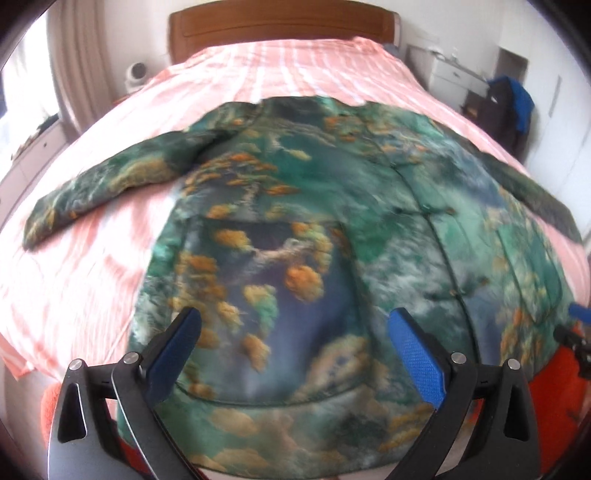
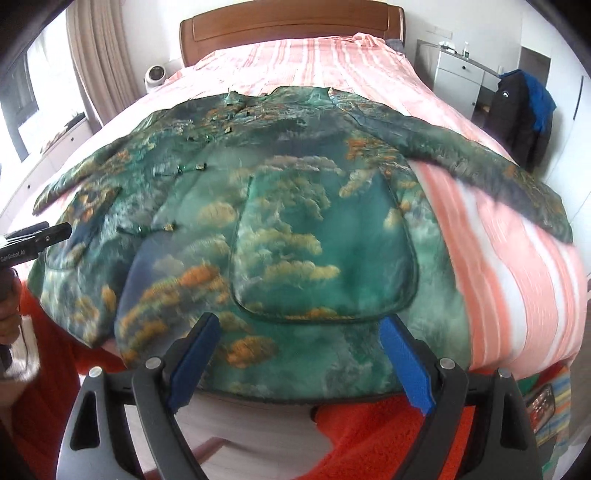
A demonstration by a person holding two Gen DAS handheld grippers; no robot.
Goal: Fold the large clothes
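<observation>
A large padded jacket (image 1: 314,206) with a green, blue and orange landscape print lies spread flat, front up, on the pink striped bed (image 1: 280,70). It also shows in the right wrist view (image 2: 295,221). Its sleeves (image 1: 110,184) (image 2: 498,166) stretch out to both sides. My left gripper (image 1: 293,325) is open and empty above the jacket's lower left part near the hem. My right gripper (image 2: 299,328) is open and empty above the lower right part, just below a patch pocket (image 2: 325,258). The left gripper's body (image 2: 33,243) shows at the left edge of the right wrist view.
A wooden headboard (image 2: 291,26) stands at the far end. White drawers (image 2: 458,77) and a dark and blue jacket on a chair (image 2: 524,110) stand at the right. A curtain (image 2: 99,55) and a small fan (image 2: 155,75) are on the left. An orange rug (image 2: 369,435) lies below the bed's foot.
</observation>
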